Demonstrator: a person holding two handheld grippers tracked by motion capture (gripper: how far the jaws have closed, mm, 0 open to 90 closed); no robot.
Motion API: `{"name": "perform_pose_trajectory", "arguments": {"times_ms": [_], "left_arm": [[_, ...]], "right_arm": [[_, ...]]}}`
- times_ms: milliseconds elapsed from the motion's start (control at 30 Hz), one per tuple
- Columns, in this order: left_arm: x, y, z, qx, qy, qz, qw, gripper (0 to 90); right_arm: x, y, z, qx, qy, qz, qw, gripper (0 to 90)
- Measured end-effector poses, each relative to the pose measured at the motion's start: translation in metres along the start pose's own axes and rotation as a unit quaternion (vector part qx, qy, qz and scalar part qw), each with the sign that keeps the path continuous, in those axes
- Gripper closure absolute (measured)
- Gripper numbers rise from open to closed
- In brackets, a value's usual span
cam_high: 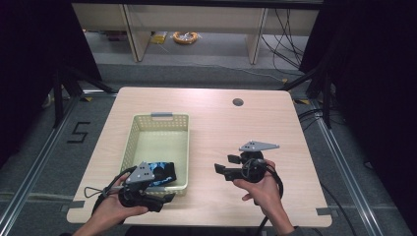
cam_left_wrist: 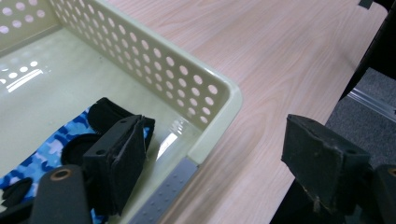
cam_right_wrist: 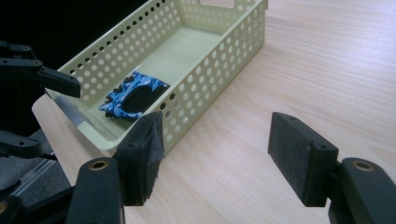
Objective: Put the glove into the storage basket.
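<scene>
A pale green perforated basket [cam_high: 129, 142] stands left of centre on the wooden table. In its near right corner lies a blue camouflage-patterned item with black parts [cam_high: 158, 173] [cam_left_wrist: 42, 149] [cam_right_wrist: 133, 91]. My left gripper [cam_high: 163, 191] [cam_left_wrist: 219, 172] is open and straddles that corner of the basket [cam_left_wrist: 224, 93]: one jaw is inside, just over the blue item, the other outside above the table's edge. My right gripper [cam_high: 221, 169] [cam_right_wrist: 215, 158] is open and holds nothing. It hovers over bare table to the right of the basket [cam_right_wrist: 219, 56], pointing at its side wall.
A round cable hole [cam_high: 238, 102] sits at the table's far right. The table's front edge runs close under both hands. Beyond the table are floor rails, desk legs and a coil of yellow cable [cam_high: 185, 37]. Dark curtains flank both sides.
</scene>
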State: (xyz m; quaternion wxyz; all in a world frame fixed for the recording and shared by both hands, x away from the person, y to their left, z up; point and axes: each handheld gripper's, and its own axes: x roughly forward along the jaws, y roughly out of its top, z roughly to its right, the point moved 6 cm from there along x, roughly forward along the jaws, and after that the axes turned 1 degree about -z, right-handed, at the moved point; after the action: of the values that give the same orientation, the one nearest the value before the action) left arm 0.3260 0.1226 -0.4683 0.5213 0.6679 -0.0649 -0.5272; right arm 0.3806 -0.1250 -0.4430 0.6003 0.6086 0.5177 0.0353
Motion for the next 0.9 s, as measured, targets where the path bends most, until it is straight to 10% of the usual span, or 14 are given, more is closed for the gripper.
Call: {"name": "perform_pose_trajectory", "arguments": {"times_ms": [900], "left_arm": [[0.013,-0.019,0.043,0.010,-0.042,0.025,0.9988,19.0]], "right_arm": [[-0.031,-0.053,0.001,0.003,-0.007,0.019,0.9998,32.3]]}}
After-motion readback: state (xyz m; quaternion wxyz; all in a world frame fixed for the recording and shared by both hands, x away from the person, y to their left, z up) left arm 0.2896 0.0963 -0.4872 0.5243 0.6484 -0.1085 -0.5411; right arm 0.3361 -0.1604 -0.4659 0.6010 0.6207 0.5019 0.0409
